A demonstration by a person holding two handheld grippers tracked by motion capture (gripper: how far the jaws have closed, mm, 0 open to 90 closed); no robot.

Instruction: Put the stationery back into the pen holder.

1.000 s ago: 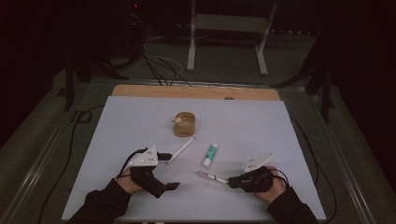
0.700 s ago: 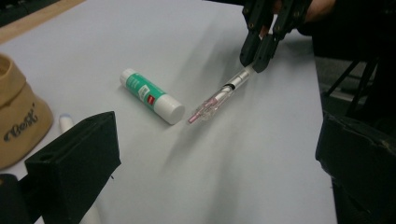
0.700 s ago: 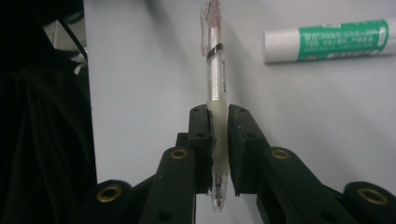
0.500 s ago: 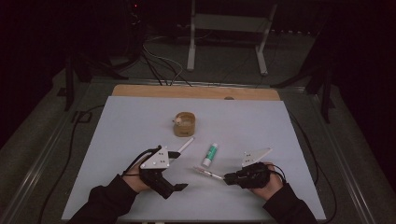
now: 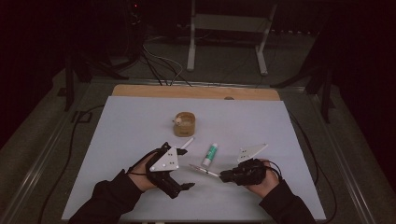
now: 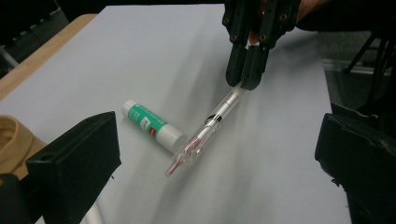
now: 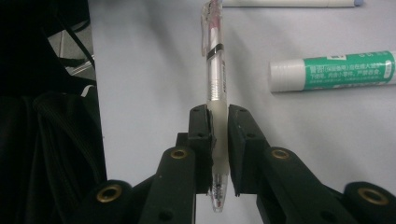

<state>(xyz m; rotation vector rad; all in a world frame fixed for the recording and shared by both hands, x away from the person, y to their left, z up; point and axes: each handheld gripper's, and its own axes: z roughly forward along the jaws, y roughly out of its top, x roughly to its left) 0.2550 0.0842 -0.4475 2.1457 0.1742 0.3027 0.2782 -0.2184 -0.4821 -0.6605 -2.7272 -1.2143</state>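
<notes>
Clear plastic, the pen (image 7: 215,70) sits clamped by its grip end in our right gripper (image 7: 217,126), lifted off the table so its clip end points toward our left gripper (image 6: 210,154), whose jaws stand wide apart, probably ready to take it. The glue stick (image 5: 210,154) lies beside it on the white tabletop (image 5: 140,121); the room behind is dark.

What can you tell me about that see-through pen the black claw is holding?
The pen is a clear plastic ballpoint with a reddish refill inside, a dark band round its barrel and a clear clip at the far end. The right claw pinches it near the writing tip, which pokes out behind the jaws. In the left gripper view the pen slopes down from the claw, its clip end beside a green-and-white glue stick lying on the pale table.
</notes>
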